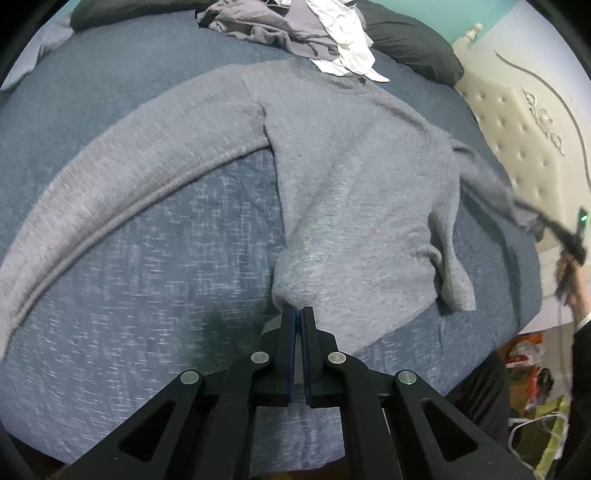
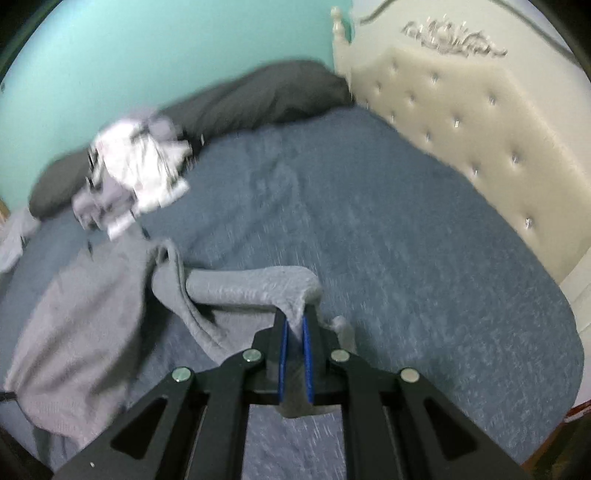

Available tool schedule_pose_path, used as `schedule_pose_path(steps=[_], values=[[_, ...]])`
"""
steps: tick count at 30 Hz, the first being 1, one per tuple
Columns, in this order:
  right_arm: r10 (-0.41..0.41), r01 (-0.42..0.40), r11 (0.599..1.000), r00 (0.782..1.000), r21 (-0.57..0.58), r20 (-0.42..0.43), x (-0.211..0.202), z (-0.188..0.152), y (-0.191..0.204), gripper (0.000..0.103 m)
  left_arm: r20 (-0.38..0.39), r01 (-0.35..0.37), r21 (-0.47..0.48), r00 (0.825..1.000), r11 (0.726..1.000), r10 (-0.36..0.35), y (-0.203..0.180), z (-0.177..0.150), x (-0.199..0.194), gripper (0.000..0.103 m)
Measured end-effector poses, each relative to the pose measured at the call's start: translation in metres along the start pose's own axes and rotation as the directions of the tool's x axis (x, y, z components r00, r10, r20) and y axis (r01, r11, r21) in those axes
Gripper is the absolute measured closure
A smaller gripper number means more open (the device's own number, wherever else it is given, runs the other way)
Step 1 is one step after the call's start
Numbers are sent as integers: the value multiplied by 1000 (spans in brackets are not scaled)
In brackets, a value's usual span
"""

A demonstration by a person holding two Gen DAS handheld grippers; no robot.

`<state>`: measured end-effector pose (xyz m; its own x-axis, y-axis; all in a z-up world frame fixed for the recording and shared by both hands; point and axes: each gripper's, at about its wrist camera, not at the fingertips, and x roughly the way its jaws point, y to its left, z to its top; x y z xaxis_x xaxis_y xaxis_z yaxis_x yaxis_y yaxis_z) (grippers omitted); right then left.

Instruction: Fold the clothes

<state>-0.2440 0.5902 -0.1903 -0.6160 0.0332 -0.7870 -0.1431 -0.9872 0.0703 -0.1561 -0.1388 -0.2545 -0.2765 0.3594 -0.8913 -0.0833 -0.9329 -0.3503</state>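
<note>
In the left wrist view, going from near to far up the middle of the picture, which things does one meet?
Black left tool with blue pads → grey knitted sweater → heap of crumpled white and lilac clothes

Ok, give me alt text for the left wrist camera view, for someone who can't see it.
The black left gripper is shut on the hem of a grey knitted sweater spread across a blue bedspread. One sleeve stretches away left; the other is pulled taut to the right. Crumpled grey and white clothes lie beyond the collar.
</note>
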Motion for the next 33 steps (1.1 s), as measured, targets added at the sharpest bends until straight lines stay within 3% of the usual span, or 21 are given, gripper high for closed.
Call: schedule_pose_path(steps=[6,8,11,17,19,20,23,31,33], values=[[-48,39,997,987,-63,-151,46,-41,14,94,-25,-13,28,1000,1000,14,-10,-4,10,100],[-76,69,996,991,-59,-112,39,-45,19,89,-25,-19,39,999,999,20,-13,-3,9,100],[-50,46,996,998,-73,-45,20,-44,36,75,-19,-23,45,1000,999,23,-15,-2,7,100],[98,-103,986,994,-128,-46,-8,-39,90,70,-12,-24,50,1000,998,25,-21,0,7,100],[213,-225,966,971,-123,-108,-7,-44,113,58,-6,-23,53,1000,998,23,-25,-1,6,100],[283,-301,947,947,-112,-152,-4,-50,128,52,-2,-24,55,1000,998,24,-26,-1,6,100],[395,-429,897,887,-106,-240,5,-67,170,51,8,-22,59,1000,998,21,-30,-2,2,100],[432,-538,824,800,-179,-415,23,-128,265,50,37,-6,52,999,999,5,-36,-4,-5,100],[412,-541,816,793,-206,-450,27,-140,281,50,35,-6,52,999,999,5,-37,-5,-5,100]])
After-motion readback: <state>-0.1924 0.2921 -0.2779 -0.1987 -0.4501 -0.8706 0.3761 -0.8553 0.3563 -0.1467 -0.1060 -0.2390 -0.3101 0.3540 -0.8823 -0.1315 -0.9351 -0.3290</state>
